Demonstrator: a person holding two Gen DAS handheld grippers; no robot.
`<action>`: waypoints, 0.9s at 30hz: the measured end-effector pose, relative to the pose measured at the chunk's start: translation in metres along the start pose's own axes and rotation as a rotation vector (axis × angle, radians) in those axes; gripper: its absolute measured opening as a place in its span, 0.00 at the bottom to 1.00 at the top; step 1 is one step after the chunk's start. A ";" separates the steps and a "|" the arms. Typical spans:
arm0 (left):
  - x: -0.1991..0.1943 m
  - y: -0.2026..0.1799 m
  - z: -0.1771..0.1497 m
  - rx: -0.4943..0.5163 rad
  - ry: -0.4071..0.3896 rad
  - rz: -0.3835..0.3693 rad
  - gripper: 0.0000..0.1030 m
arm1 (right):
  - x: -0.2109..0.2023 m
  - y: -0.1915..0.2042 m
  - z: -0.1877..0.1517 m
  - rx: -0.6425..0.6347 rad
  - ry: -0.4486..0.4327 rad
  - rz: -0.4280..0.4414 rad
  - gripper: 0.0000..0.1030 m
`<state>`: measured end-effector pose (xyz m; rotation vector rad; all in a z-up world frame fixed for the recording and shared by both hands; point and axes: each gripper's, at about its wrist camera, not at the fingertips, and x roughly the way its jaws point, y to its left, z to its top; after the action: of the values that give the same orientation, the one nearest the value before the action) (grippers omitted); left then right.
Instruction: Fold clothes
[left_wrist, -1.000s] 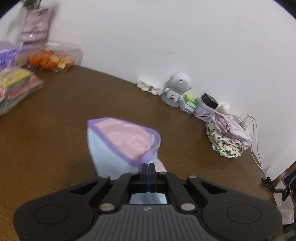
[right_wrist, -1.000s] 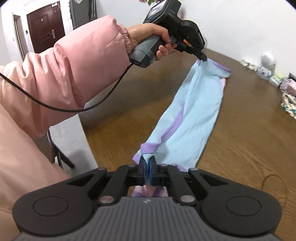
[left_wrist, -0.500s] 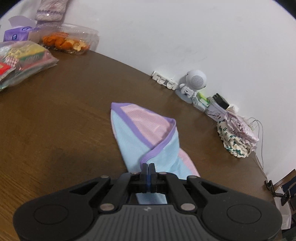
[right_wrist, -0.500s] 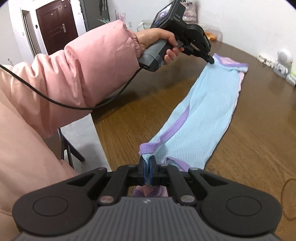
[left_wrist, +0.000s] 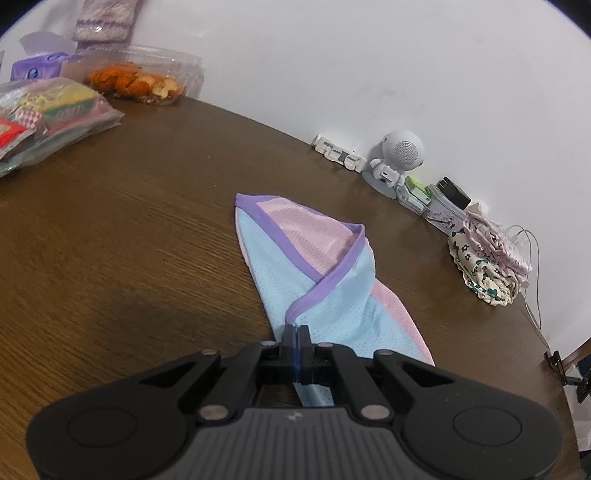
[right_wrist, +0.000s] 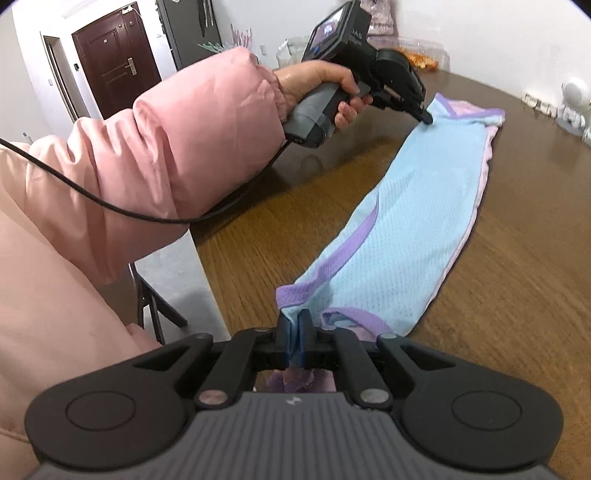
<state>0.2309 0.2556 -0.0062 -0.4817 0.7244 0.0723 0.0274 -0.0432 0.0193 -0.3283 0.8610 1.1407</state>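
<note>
A light blue mesh garment (right_wrist: 413, 221) with purple trim and a pink inner layer lies stretched along the brown table (right_wrist: 517, 277). My left gripper (left_wrist: 294, 330) is shut on its purple-trimmed far corner, with the garment (left_wrist: 314, 273) lying low on the table in front of it; this gripper also shows in the right wrist view (right_wrist: 426, 119). My right gripper (right_wrist: 294, 318) is shut on the near corner of the garment, at the table's near edge.
Snack bags (left_wrist: 44, 114), a clear food box (left_wrist: 144, 79) and a purple tissue pack (left_wrist: 37, 68) sit at the far left. A small white robot toy (left_wrist: 399, 155), small boxes and a folded floral cloth pile (left_wrist: 487, 266) line the wall. A chair (right_wrist: 162, 280) stands beside the table.
Both grippers have lowered the stretched garment toward the table and moved it forward. The left corner now lies low near the tabletop and the cloth lies flatter.
</note>
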 end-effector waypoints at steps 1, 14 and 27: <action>0.000 0.000 0.000 0.002 -0.001 0.000 0.00 | -0.001 0.000 0.000 0.003 -0.003 0.009 0.06; -0.024 0.002 0.021 0.022 -0.079 -0.001 0.62 | -0.044 -0.055 0.015 0.167 -0.199 0.060 0.41; 0.075 -0.081 0.088 0.263 -0.009 0.010 0.63 | 0.023 -0.065 0.039 0.008 -0.079 0.121 0.22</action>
<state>0.3600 0.2157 0.0339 -0.2258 0.7158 -0.0114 0.1058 -0.0304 0.0149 -0.2248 0.8241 1.2539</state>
